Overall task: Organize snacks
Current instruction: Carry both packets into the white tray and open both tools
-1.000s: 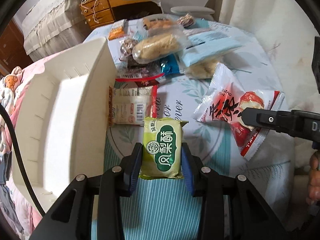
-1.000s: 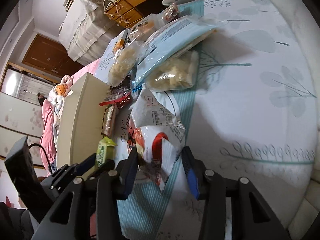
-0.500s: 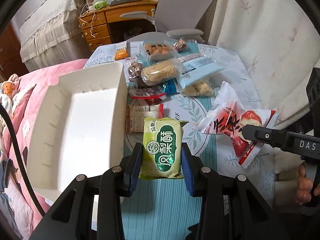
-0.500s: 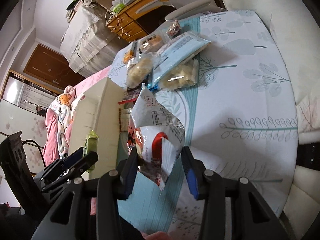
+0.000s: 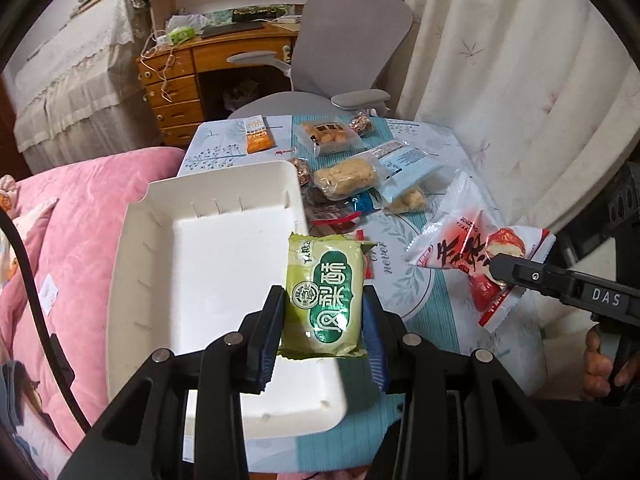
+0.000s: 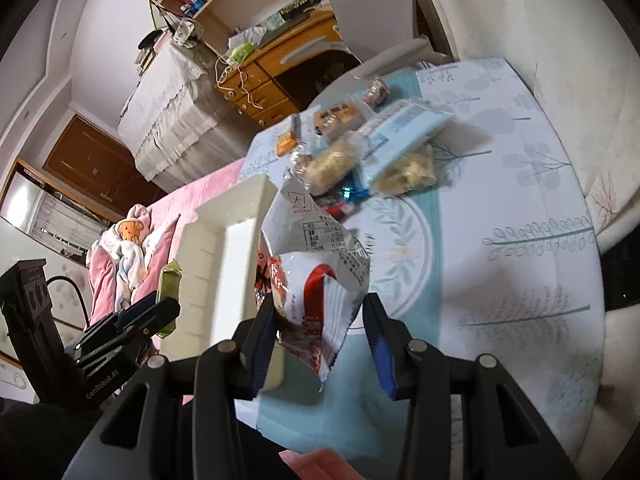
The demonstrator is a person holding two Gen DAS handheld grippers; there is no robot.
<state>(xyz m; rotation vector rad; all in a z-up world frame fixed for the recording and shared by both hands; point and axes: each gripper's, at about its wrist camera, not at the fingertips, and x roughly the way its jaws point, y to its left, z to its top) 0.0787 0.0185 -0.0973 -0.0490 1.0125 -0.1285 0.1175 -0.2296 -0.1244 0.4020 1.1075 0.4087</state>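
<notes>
Left gripper point(image 5: 323, 320) clamped on green packet point(image 5: 323, 300), centre frame, over right rim of white tray point(image 5: 200, 264). Right gripper point(image 6: 320, 330) closed on red-and-white bag point(image 6: 316, 280), lower centre, above table point(image 6: 500, 208). Best practice: carry each fully inside tray walls, lower flat, then release.

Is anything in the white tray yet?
No, the white tray looks bare inside in the left wrist view; the green snack pack is held above its edge.
</notes>
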